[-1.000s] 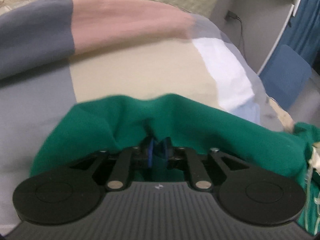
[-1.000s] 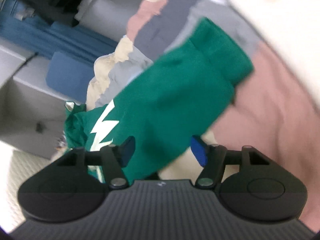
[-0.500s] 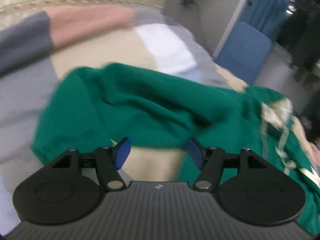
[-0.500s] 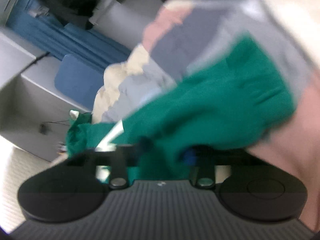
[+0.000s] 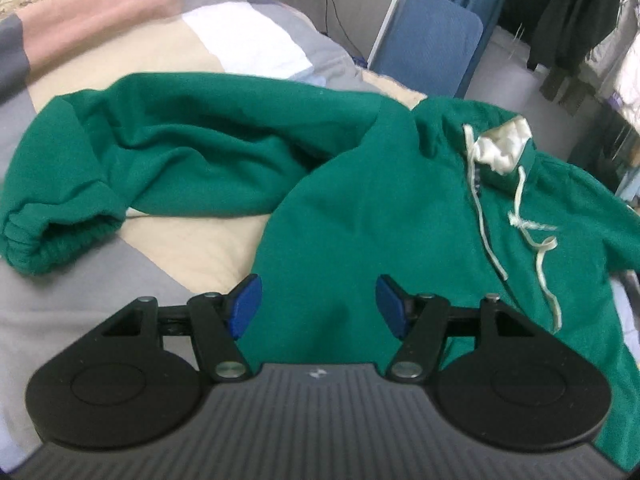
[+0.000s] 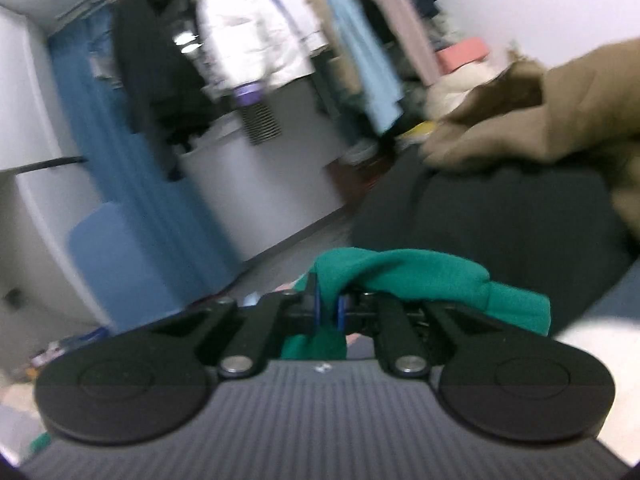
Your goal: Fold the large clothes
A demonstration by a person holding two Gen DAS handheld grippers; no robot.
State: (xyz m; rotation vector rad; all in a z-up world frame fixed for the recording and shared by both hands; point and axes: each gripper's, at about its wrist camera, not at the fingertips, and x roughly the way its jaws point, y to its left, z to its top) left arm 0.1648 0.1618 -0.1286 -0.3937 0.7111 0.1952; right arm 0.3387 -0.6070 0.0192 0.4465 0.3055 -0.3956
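A green hoodie (image 5: 360, 208) lies front-up on a patchwork blanket (image 5: 200, 248). One sleeve (image 5: 160, 152) stretches left and ends in a ribbed cuff (image 5: 52, 236). The hood's cream lining (image 5: 504, 148) and drawstrings (image 5: 532, 248) show at the right. My left gripper (image 5: 318, 310) hovers open above the hoodie's body, with nothing pinched between its blue pads. In the right wrist view, my right gripper (image 6: 327, 312) has its jaws closing, and the pads press on a bunched fold of green hoodie fabric (image 6: 420, 276) lifted off the bed. The rest of the hoodie is hidden in that view.
A blue padded panel (image 5: 432, 40) stands beyond the bed's far edge. Dark and light clothes hang on a rack (image 5: 572, 12). The right wrist view shows a white jacket (image 6: 248, 32), a blue curtain (image 6: 120, 152), a tan garment (image 6: 560, 120) and a dark mass (image 6: 500, 220).
My left gripper let go of the green fabric, opened, and moved over the hoodie's body. My right gripper closed on the green sleeve and rose, its view swinging up to the room.
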